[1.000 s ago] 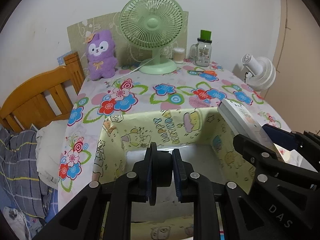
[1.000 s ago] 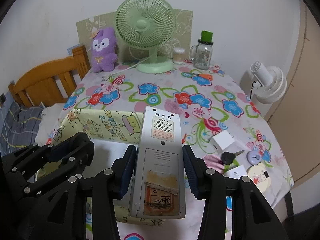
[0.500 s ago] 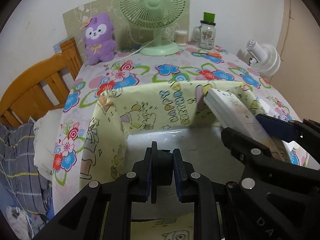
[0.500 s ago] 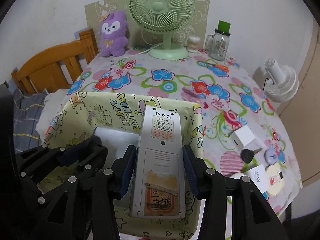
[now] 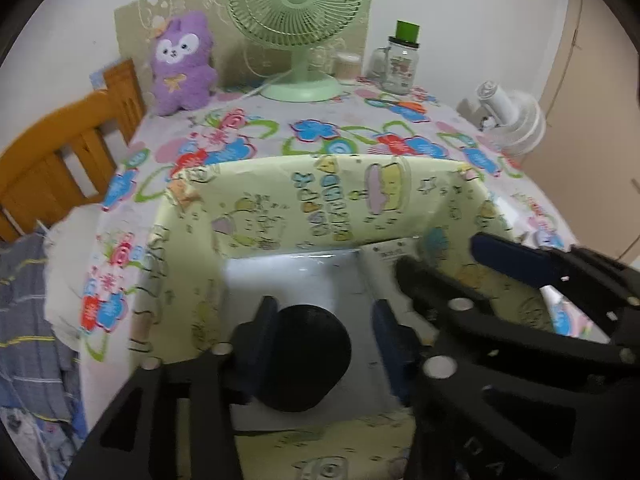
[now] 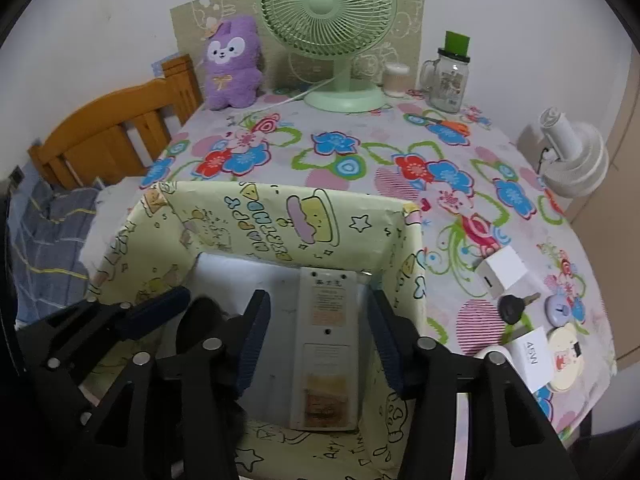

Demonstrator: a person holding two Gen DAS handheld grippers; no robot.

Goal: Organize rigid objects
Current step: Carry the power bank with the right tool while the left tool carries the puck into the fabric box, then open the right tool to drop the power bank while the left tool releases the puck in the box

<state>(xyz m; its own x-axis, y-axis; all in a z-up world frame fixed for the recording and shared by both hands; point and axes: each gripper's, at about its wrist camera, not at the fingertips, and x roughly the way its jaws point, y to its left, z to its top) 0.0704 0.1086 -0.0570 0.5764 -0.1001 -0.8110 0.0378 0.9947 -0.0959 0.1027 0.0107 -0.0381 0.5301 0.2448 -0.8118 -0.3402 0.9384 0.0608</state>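
Remote (image 6: pixel 326 344) flat on box (image 6: pixel 280 220) floor, face down, long axis along the right wall; black disc (image 5: pixel 306 356) on edge in the left half of the same box.
Left gripper (image 5: pixel 324 344): fingers (image 5: pixel 260 332) opening, left pad close against the disc, right pad well clear; release, no clamp.
Right gripper (image 6: pixel 318 340): fingers (image 6: pixel 254 340) opening, straddling remote with a gap each side; nothing held.
Both angled steeply down into the box, side by side, so each item drops into its own lane without collision.
Disc on edge likely to roll or tip once freed.
Still loose on table (image 6: pixel 360 148) right of box: white charger cube (image 6: pixel 502 270), key (image 6: pixel 516 306), small round lilac item (image 6: pixel 560 310), white card (image 6: pixel 534 354), cream case (image 6: pixel 566 360). Likely next.
Far edge: green fan (image 6: pixel 328 12), purple plush (image 6: pixel 232 68), glass jar (image 6: pixel 450 74); probably staying put.
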